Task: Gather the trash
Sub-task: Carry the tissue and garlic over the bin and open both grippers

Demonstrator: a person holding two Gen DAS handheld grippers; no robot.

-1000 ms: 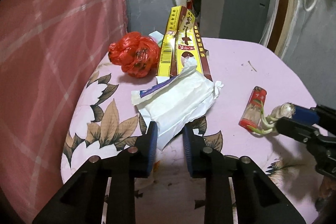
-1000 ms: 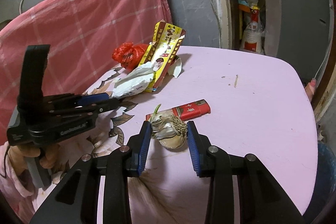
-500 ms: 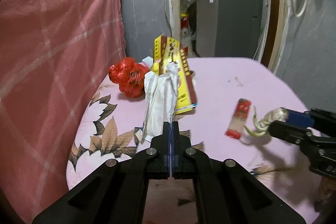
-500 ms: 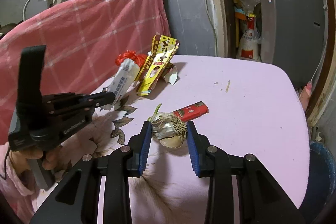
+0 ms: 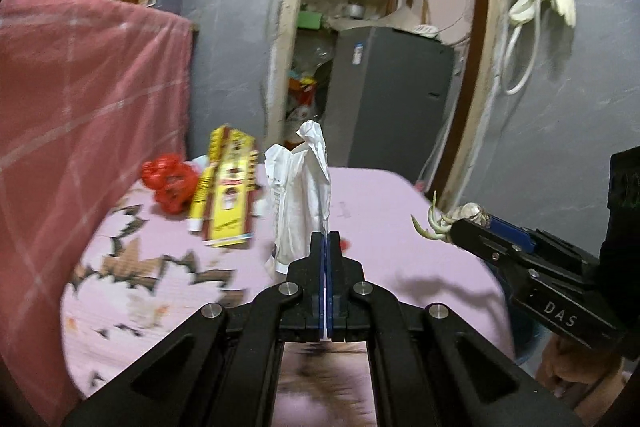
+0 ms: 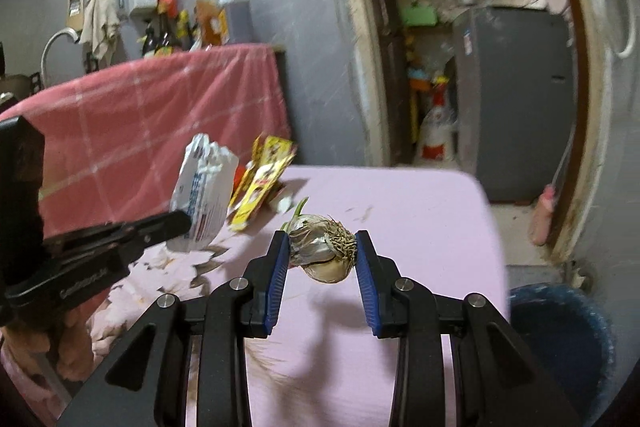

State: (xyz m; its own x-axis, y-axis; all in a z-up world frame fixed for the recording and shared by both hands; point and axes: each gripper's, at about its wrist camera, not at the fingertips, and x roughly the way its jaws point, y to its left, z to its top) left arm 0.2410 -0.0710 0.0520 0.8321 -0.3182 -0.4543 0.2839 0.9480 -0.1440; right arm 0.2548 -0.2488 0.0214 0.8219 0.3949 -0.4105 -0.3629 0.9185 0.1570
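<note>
My left gripper (image 5: 325, 241) is shut on a crumpled white plastic wrapper (image 5: 298, 195), which stands up from the pads above the pink table (image 5: 372, 203). From the right wrist view the same wrapper (image 6: 202, 195) hangs at the left gripper's tip (image 6: 176, 223). My right gripper (image 6: 322, 247) is shut on a sprouted garlic bulb (image 6: 324, 253), lifted off the table (image 6: 420, 211). That bulb (image 5: 452, 219) also shows at the right edge of the left wrist view. A yellow carton (image 5: 230, 195) and a red plastic bag (image 5: 170, 183) lie at the table's far left.
A dark blue bin (image 6: 560, 339) stands on the floor beside the table's right edge. A pink checked cloth (image 5: 80, 131) covers furniture to the left. A grey fridge (image 5: 392, 103) stands in the doorway behind. A hand (image 6: 52, 343) holds the left gripper's handle.
The left gripper closed on the white wrapper and lifted it upright off the table. The right gripper raised the garlic bulb. Both views tilted upward; the red lighter is hidden now.
</note>
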